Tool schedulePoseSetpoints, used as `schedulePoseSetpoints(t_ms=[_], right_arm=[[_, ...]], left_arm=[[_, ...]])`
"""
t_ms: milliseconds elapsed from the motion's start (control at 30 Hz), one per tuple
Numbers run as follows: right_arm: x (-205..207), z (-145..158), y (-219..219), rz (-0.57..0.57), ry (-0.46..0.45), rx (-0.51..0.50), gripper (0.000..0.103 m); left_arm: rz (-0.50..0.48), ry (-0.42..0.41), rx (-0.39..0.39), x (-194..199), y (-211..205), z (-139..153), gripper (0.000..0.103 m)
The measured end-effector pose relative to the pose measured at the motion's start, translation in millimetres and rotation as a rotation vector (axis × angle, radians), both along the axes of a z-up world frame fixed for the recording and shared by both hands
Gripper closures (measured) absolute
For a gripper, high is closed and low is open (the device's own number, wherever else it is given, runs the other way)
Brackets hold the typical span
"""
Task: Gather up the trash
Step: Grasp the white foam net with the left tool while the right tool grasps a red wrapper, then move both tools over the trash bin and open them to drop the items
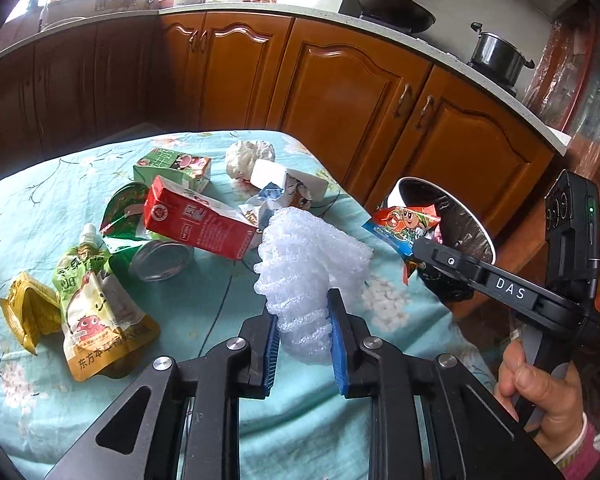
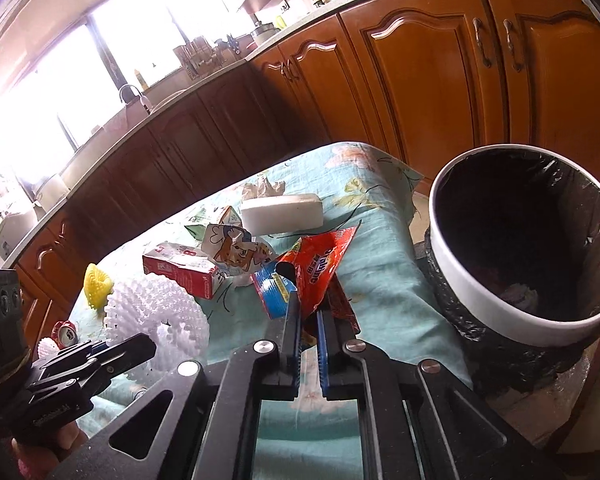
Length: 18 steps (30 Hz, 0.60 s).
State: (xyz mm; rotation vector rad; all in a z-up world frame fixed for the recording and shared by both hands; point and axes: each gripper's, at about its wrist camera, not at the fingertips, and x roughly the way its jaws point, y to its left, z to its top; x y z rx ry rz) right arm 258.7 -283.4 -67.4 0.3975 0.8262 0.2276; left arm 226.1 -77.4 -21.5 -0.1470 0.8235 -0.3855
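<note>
Left gripper clamps white foam net, long axis toward 12 o'clock, above the table. Right gripper pinches red snack wrapper, pointing 1 o'clock, angled down; trash bin at 3 o'clock.

A wok and pot sit above wooden cabinets.
</note>
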Motion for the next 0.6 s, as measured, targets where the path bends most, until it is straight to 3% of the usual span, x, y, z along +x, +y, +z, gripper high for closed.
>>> schedulePoseSetpoints(t_ms=[600], right_arm=[[-43, 19, -85, -0.152, -0.045, -0.033, 0.097]], left_arm=[[-0.135, -0.021, 0.0, 18, -75, 12, 0.082]])
